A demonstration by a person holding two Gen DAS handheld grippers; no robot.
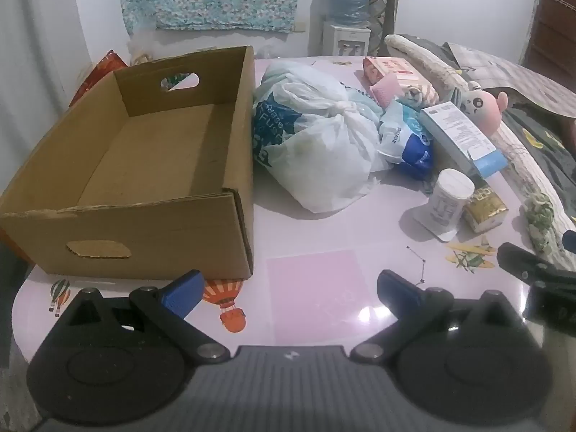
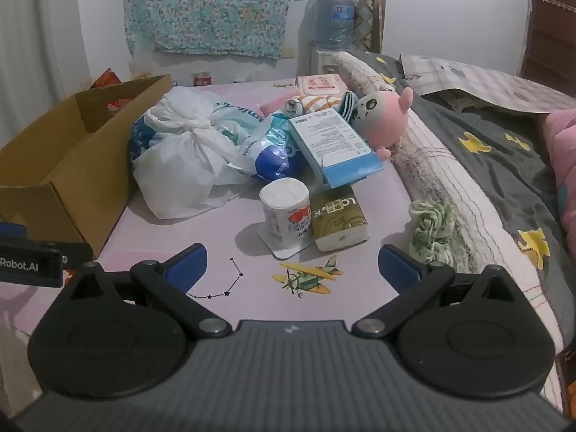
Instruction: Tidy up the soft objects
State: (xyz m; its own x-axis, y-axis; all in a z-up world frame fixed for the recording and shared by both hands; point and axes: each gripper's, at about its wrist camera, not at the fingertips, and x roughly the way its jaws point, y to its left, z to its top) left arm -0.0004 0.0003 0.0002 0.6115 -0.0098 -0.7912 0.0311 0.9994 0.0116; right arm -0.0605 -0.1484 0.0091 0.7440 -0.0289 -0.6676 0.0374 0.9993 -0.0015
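Note:
An empty cardboard box (image 1: 144,165) stands on the pink table, also in the right wrist view (image 2: 54,165). Beside it lie a knotted white plastic bag (image 1: 316,136) (image 2: 180,158), a blue-white soft pack (image 2: 273,154), a pink plush toy (image 1: 482,108) (image 2: 381,111), a tissue roll (image 2: 286,212), a gold tissue pack (image 2: 338,219) and a green scrunchie (image 2: 432,230). My left gripper (image 1: 291,291) is open and empty near the table's front edge. My right gripper (image 2: 291,266) is open and empty, in front of the roll.
A light blue carton (image 2: 334,144) leans on the pile. A pink wipes pack (image 2: 320,84) and striped cloths (image 2: 316,102) lie behind. A bed with a grey cover (image 2: 486,151) borders the table on the right. A water dispenser (image 2: 333,25) stands at the wall.

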